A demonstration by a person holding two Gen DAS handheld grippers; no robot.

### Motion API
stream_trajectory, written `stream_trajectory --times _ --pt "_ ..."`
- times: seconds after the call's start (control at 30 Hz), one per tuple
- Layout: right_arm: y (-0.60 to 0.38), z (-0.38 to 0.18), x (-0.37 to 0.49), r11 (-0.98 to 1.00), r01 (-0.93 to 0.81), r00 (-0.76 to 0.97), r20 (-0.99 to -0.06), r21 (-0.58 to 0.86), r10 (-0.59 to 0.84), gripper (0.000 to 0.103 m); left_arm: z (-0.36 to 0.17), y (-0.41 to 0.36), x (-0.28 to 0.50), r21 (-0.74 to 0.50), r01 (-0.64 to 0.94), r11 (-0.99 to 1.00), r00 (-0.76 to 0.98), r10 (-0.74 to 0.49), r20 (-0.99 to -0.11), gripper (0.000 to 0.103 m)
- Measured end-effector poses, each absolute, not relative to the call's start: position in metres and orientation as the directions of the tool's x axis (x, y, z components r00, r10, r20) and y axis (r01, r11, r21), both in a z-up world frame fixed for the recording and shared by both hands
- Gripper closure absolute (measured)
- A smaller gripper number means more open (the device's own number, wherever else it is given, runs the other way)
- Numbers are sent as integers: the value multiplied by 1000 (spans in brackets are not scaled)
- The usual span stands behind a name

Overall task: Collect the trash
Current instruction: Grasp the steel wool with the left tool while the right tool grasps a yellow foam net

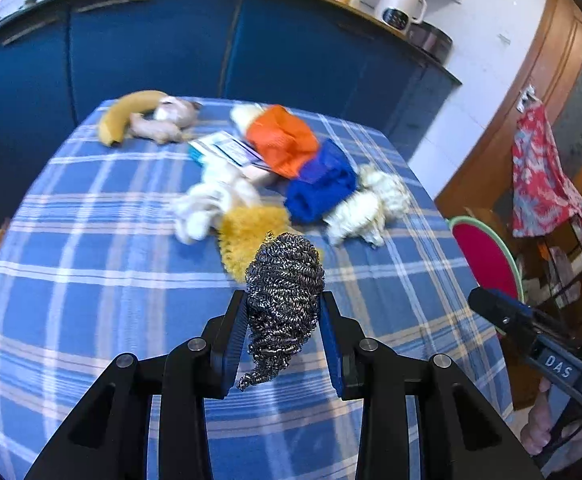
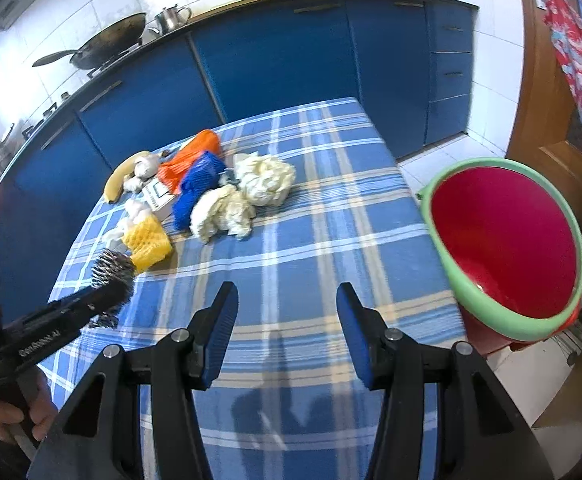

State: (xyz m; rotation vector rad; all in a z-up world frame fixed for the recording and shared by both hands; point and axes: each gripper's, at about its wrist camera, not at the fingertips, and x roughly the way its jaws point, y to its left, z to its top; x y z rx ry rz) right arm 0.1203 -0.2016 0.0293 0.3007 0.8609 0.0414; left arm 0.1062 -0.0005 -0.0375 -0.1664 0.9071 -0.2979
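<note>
The left hand-held gripper (image 1: 284,322) is clamped on a grey ball of coiled steel-wool scourer (image 1: 285,300), its blue pads pressing both sides and a loose curl hanging below; the ball is lifted clear of the blue-and-white checked tablecloth (image 1: 91,280) on the table. The right hand-held gripper (image 2: 287,312) stands partly apart with nothing between its pads, hovering over the near part of the cloth.

The rest of the rubbish lies in a heap toward the far side of the table: a yellow banana peel (image 1: 125,114) at the far left touching a crumpled beige wad (image 1: 167,120), an orange mesh bag (image 1: 283,140) beside a blue mesh bag (image 1: 323,188), two crumpled white paper balls (image 2: 247,196) to their right, a fuzzy yellow sponge (image 1: 251,232) nearest the scourer, and a white printed carton (image 1: 227,150) partly under the pile.

Off the right edge of the table stands a red plastic basin with a pale green rim (image 2: 503,248), empty as far as I can see. Dark blue kitchen cabinets (image 2: 283,56) run behind.
</note>
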Motion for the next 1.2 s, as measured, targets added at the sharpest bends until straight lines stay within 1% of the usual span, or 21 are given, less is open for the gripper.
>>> stream_trajectory --times 0.17,0.53,0.83,1.2 --pt "-182 29 130 959 47 642 -744 279 185 50 -34 19 102 -263 151 953 593 -300 -747 67" --pt "-130 29 151 956 -63 614 -744 285 262 50 -48 74 95 -252 24 967 598 -216 -772 67" --pt "-81 21 174 938 -159 575 -743 309 342 50 -56 105 91 -268 -46 962 603 -187 -775 67" --pt "-49 6 207 934 -204 538 -764 292 356 50 -59 126 90 -272 -104 957 612 -154 -776 67"
